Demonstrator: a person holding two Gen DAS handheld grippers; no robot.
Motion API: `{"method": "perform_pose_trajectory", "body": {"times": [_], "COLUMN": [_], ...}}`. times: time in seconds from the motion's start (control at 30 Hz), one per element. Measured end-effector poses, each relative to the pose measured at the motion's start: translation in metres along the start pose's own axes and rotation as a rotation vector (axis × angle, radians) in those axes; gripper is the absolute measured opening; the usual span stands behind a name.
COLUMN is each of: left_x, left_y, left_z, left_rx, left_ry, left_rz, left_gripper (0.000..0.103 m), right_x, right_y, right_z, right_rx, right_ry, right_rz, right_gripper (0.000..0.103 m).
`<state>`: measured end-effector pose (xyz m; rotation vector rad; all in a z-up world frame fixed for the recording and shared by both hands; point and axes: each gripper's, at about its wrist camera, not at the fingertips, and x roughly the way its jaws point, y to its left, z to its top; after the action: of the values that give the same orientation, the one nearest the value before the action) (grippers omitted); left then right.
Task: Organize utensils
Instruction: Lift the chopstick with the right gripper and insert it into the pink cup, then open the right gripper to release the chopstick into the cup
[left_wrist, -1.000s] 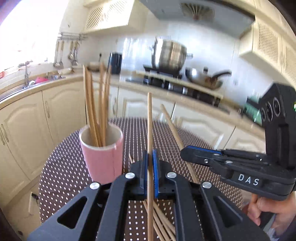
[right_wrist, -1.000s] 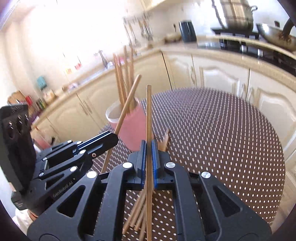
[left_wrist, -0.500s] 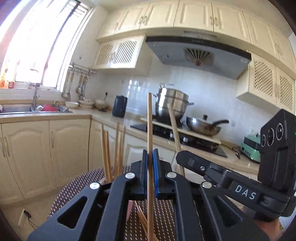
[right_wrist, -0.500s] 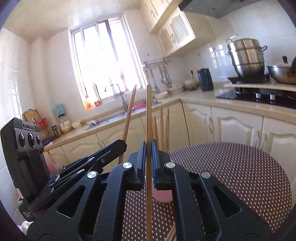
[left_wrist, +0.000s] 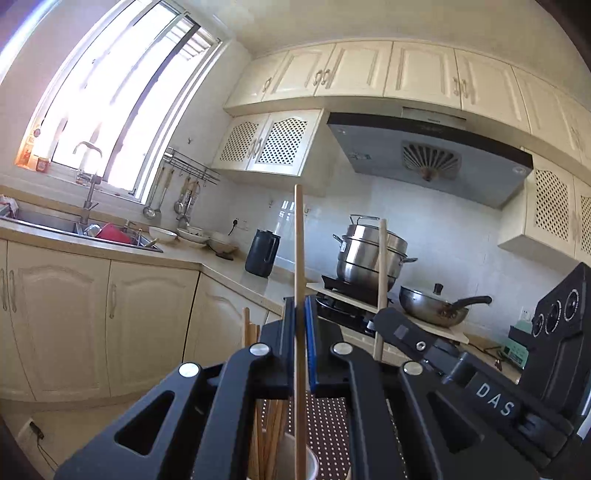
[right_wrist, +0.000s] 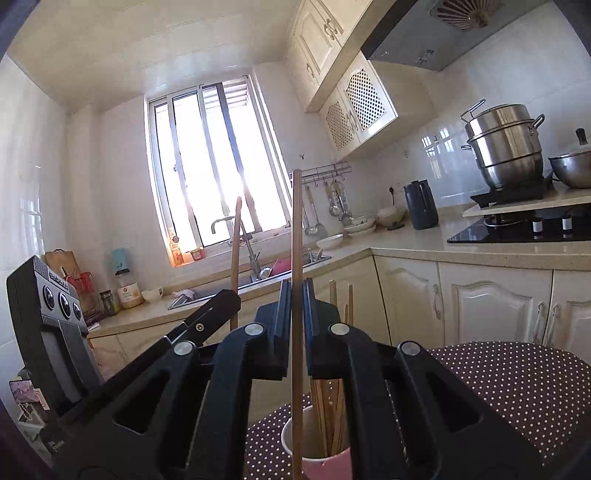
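In the left wrist view, the left tongs (left_wrist: 300, 325) are clamped on one long, thin wooden chopstick (left_wrist: 299, 243) that stands upright between the blue pads. Below them, the rim of a pink cup with a white inside (left_wrist: 314, 463) shows, with several more wooden chopsticks (left_wrist: 255, 387) standing in it just left of the held one; their number cannot be counted. The cup sits on a brown, white-dotted counter (left_wrist: 328, 424). To the right, the right tongs (left_wrist: 384, 321) are closed on a second upright chopstick (left_wrist: 381, 258). Beyond them stand a stacked steel steamer pot (left_wrist: 369, 254), a steel wok (left_wrist: 432, 304) and a dark kettle (left_wrist: 263, 253).

In the right wrist view, the right tongs (right_wrist: 295, 302) grip one upright chopstick (right_wrist: 296, 229), whose lower end reaches down in front of the pink cup (right_wrist: 328, 463). About four chopsticks (right_wrist: 341, 306) rise from the cup just right of the tongs. To the left, the left tongs (right_wrist: 229, 299) hold their own chopstick (right_wrist: 235, 240) upright. The dotted counter (right_wrist: 517, 380) spreads to the right.
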<state>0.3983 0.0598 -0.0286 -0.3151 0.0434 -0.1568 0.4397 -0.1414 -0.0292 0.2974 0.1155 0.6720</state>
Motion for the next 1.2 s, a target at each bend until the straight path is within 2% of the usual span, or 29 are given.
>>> {"method": "perform_pose_trajectory", "body": {"times": [0.37,0.6,1.2], "left_x": [0.043,0.054,0.012], "left_y": [0.02,0.024,0.007], "left_z": [-0.023,-0.039,-0.061], "left_rx": [-0.013,-0.018,0.096], "left_ry": [-0.005,0.03,0.095], "left_rz": [0.042,0.054,0.085], "left_gripper": [0.006,0.006,0.006], "right_x": [0.03,0.035,-0.009], "right_y": [-0.011,-0.016,-0.006], "right_z": [-0.003,-0.011,-0.041], "right_rx": [-0.009,-0.023,-0.094], "right_ry": [-0.053,-0.013,0.105], "right_rz": [-0.01,-0.022,-0.06], "right_gripper": [0.007,0.007,0.007]}}
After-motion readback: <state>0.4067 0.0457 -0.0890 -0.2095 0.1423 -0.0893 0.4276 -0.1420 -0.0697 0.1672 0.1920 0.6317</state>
